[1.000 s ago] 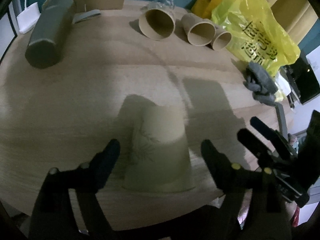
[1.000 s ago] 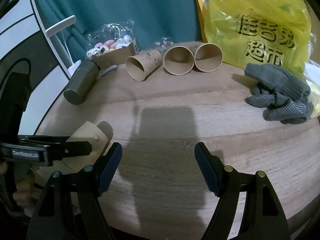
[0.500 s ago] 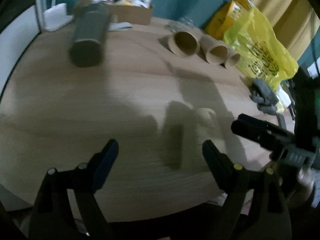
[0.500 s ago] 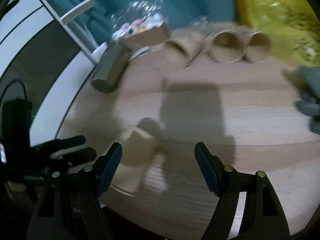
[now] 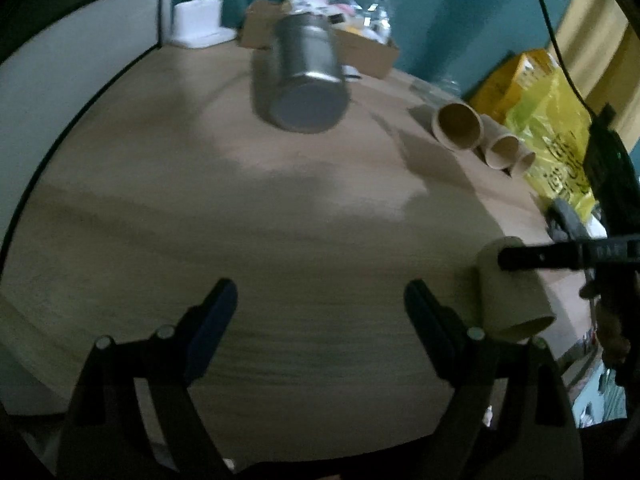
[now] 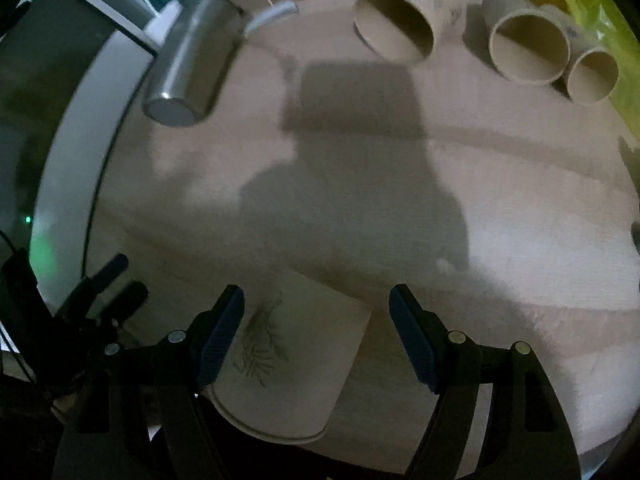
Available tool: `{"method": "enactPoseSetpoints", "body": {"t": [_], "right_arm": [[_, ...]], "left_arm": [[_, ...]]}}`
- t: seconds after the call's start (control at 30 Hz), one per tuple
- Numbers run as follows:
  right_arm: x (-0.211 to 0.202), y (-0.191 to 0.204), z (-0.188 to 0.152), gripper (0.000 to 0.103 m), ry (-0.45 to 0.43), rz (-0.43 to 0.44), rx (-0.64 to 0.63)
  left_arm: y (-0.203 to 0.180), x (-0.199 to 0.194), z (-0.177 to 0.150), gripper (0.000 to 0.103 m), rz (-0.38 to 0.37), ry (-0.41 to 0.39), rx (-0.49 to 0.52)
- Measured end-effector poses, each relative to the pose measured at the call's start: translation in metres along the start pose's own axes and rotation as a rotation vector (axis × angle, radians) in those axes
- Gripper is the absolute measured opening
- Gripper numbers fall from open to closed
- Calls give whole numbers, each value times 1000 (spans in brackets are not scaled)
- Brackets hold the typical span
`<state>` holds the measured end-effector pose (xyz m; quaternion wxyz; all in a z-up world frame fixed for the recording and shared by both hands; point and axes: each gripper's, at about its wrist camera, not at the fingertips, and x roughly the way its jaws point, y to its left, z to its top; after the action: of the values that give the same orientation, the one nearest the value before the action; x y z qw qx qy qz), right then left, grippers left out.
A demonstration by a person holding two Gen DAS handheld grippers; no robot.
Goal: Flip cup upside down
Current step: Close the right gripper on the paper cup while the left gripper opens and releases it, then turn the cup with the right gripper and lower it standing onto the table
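the pale paper cup with a printed leaf sprig point(image 6: 280, 356) stands mouth-down at the near edge of the round wooden tabletop point(image 6: 400, 208), wide rim on the wood, narrow base up. i judge it light, thin-walled and easy to crush or tip, so i would pinch it gently across the mid-wall, not at the flimsy rim. my right tool point(image 6: 316, 320) is spread wide around it, holding nothing. my left tool point(image 5: 320, 308) is also wide open and empty, the cup off to its right. beyond lie three brown paper cups point(image 6: 394, 32) and a grey metal cylinder point(image 6: 192, 68) on their sides.
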<state>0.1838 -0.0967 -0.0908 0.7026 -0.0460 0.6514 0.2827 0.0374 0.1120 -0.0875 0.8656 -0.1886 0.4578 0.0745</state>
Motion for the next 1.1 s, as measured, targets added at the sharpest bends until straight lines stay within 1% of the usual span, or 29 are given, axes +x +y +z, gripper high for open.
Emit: {"method": "enactPoseSetpoints", "body": {"t": [0.1, 0.37, 0.57, 0.6, 0.63, 0.77, 0.83, 0.87, 0.97, 1.03, 1.07, 1.1], "right_arm": [[8, 1, -1, 78, 33, -12, 14], [16, 0, 1, 78, 52, -10, 16], [11, -7, 8, 78, 35, -2, -9], [8, -7, 9, 74, 23, 16, -19], [7, -8, 8, 58, 18, 24, -26], [0, -4, 5, 58, -16, 37, -67], [-7, -2, 2, 58, -65, 44, -84], [-13, -2, 0, 58, -104, 31, -103], [-36, 6, -11, 58, -278, -57, -194], [-51, 13, -27, 58, -442, -163, -277], [-54, 13, -32, 58, -487, -191, -291], [-57, 14, -42, 58, -561, -230, -307]], "left_arm": [[8, 4, 0, 87, 4, -5, -8], [9, 5, -1, 87, 14, -11, 5], [11, 6, 0, 87, 19, -6, -5], [10, 6, 0, 87, 20, -6, -5], [11, 7, 0, 87, 21, -4, -7], [10, 8, 0, 87, 24, 1, -10], [6, 7, 0, 87, 19, -1, -1], [4, 6, 0, 87, 19, -3, 5], [-1, 4, 1, 87, 15, -10, 17], [-4, 4, 3, 87, 10, -15, 18], [-5, 4, 3, 87, 8, -17, 19], [-8, 3, 4, 87, 3, -22, 21]]}}
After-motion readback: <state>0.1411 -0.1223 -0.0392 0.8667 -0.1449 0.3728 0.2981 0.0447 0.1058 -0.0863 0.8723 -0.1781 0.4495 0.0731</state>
